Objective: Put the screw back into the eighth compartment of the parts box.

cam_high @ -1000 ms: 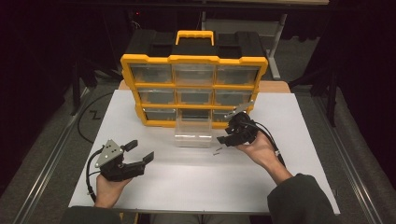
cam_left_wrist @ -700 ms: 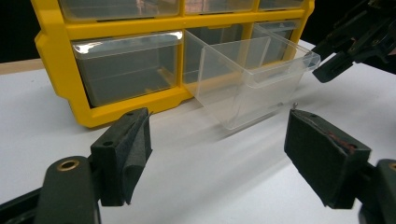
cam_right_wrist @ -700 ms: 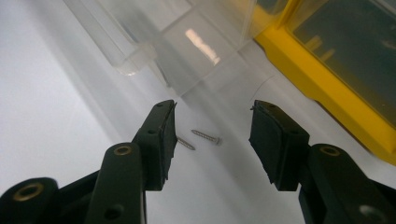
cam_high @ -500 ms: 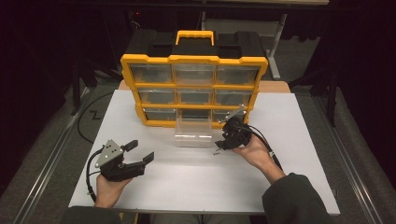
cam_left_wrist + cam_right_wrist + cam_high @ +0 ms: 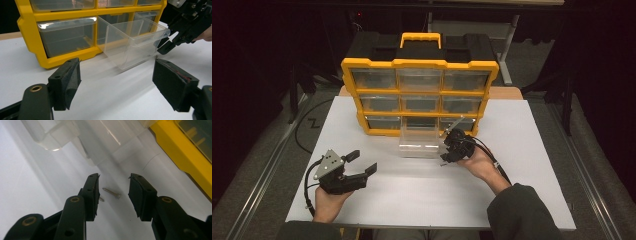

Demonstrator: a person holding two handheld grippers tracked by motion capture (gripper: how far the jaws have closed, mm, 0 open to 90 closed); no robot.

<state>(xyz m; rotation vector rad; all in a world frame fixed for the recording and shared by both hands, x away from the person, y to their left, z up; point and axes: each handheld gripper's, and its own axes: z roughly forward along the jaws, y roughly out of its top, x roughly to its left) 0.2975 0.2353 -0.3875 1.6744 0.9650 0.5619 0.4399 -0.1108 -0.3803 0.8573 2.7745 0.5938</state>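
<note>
A small brass screw (image 5: 111,193) lies on the white tabletop (image 5: 422,195), just beside a clear plastic drawer (image 5: 418,142) pulled out of the bottom row of the yellow and black organizer (image 5: 419,65). My right gripper (image 5: 113,178) points down over the screw. Its jaws have just been closing, and the screw lies between them untouched. A second small screw (image 5: 101,199) peeks out behind the left jaw. In the high view the right gripper (image 5: 447,152) sits at the drawer's right front corner. My left gripper (image 5: 362,162) rests open near the front left and holds nothing.
The organizer stands at the back of the table with three rows of clear drawers. The pulled-out drawer (image 5: 132,42) looks empty and juts toward me. A black cable (image 5: 307,130) runs off the table's left side. Bare tabletop lies between my two hands.
My right gripper has sunk toward the table and shifted left beside the drawer, and its jaws have narrowed. The left gripper has stayed put.
</note>
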